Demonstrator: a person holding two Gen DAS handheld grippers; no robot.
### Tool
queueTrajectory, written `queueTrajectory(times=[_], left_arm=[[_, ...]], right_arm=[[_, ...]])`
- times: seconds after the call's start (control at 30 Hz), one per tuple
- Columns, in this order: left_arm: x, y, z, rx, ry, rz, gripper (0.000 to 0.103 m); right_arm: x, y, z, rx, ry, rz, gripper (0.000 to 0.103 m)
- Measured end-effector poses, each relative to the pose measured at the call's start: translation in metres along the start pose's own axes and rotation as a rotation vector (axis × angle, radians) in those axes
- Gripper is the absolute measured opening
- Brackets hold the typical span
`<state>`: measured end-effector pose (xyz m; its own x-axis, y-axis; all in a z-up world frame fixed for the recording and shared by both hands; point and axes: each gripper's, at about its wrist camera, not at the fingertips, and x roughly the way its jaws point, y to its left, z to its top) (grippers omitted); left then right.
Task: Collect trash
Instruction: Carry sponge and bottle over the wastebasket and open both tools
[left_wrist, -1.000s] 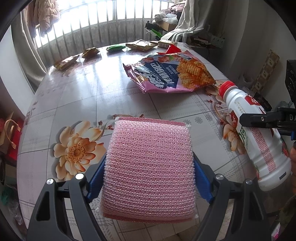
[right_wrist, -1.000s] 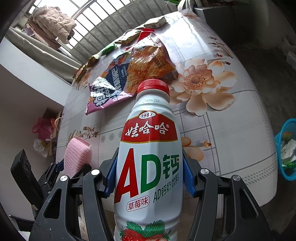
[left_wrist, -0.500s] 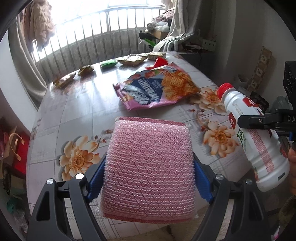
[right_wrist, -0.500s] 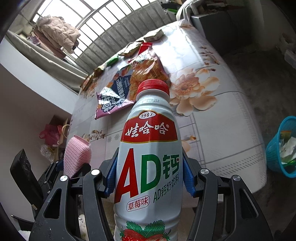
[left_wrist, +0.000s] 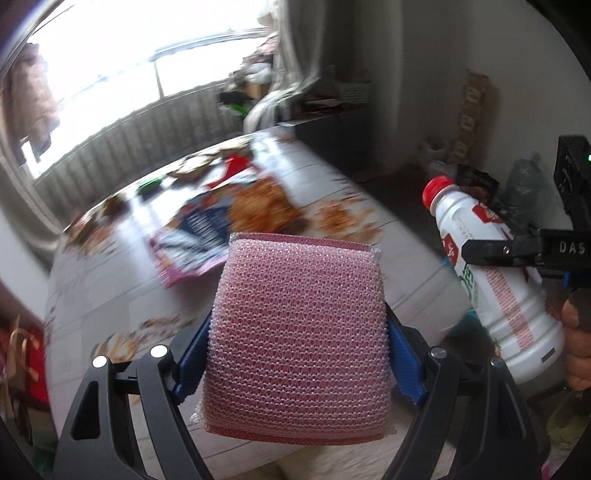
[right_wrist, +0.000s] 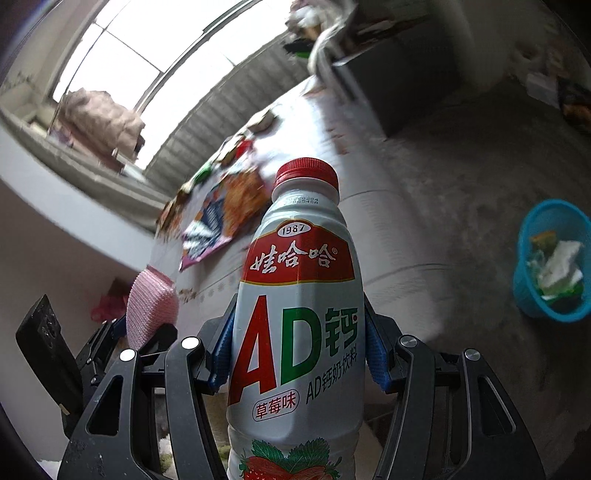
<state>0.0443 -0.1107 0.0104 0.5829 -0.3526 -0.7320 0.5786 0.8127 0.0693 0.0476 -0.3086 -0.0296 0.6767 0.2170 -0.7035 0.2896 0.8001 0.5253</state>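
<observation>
My left gripper (left_wrist: 297, 354) is shut on a pink mesh sponge (left_wrist: 299, 332), its blue pads pressed on both sides, held in the air off the table's near edge. My right gripper (right_wrist: 295, 356) is shut on a white drink bottle (right_wrist: 297, 314) with a red cap and red label. The same bottle (left_wrist: 498, 288) shows at the right of the left wrist view, and the sponge (right_wrist: 151, 306) at the lower left of the right wrist view. A blue trash basket (right_wrist: 550, 258) holding paper scraps stands on the floor at the right.
The floral table (left_wrist: 96, 266) lies behind, blurred, with a large pink-and-blue snack bag (left_wrist: 221, 229) and several small wrappers (left_wrist: 151, 184) near its far edge. A dark cabinet (right_wrist: 402, 85) stands beyond the table. Grey floor (right_wrist: 454, 177) spreads between table and basket.
Both grippers have drawn back and risen from the table, carrying the sponge and the bottle. The table now looks smaller and farther off, and the blue basket sits higher in the right wrist view.
</observation>
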Motion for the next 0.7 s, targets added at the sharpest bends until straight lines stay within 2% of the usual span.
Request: queueTrajectory(times=[0.23, 0.4, 0.5, 0.6, 0.7], left_arm=[[0.008, -0.064, 0.048, 0.141, -0.039, -0.151, 0.081], [0.028, -0.128, 0.082, 0.249, -0.022, -0.291, 0.081], [0.051, -0.173, 0.097, 0.309, 0.031, -0.37, 0.081], [0.084, -0.218, 0.105, 0.345, 0.134, -0.448, 0.081], [0.121, -0.254, 0.106, 0.371, 0.222, -0.484, 0.081]], right_arm=[[-0.064, -0.073, -0.008, 0.177, -0.149, -0.082, 0.055], [-0.104, -0.136, -0.029, 0.349, -0.239, -0.148, 0.055], [-0.117, -0.167, -0.044, 0.441, -0.271, -0.174, 0.055], [-0.118, -0.196, -0.054, 0.528, -0.28, -0.18, 0.056], [-0.113, -0.224, -0.06, 0.601, -0.271, -0.173, 0.056]])
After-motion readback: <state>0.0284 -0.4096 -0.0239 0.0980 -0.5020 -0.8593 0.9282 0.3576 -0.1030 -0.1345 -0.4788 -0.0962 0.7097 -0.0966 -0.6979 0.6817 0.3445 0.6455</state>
